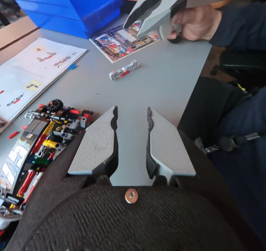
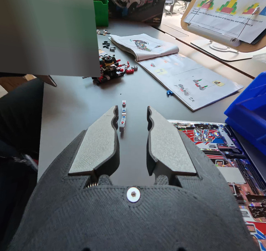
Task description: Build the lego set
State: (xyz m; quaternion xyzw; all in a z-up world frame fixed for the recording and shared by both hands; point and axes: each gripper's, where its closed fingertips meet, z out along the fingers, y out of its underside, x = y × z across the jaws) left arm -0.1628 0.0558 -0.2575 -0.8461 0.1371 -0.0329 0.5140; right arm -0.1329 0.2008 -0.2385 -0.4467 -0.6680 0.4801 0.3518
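Grey worktop (image 2: 86, 107). Small grey beam assembly (image 2: 123, 116) with red and blue pins lies flat between the right fingers (image 2: 113, 118), nearer the left one. Partly built brick vehicle (image 1: 47, 129) with black gear on top sits just left of the left fingers (image 1: 100, 136). Open instruction booklet (image 2: 187, 77) ahead and right of the right fingers; tiny blue pins (image 2: 169, 93) at its near edge. Shiny sticker sheet (image 2: 215, 140) directly right of them. Blue bin (image 1: 69, 6) far ahead. Loose red pieces (image 2: 130, 71) beside the vehicle. Document stand (image 2: 224, 13) far right.

Small grey brick assembly (image 2: 123, 116) with red and blue pins lies flat on the grey counter (image 2: 86, 107), nothing gripping it
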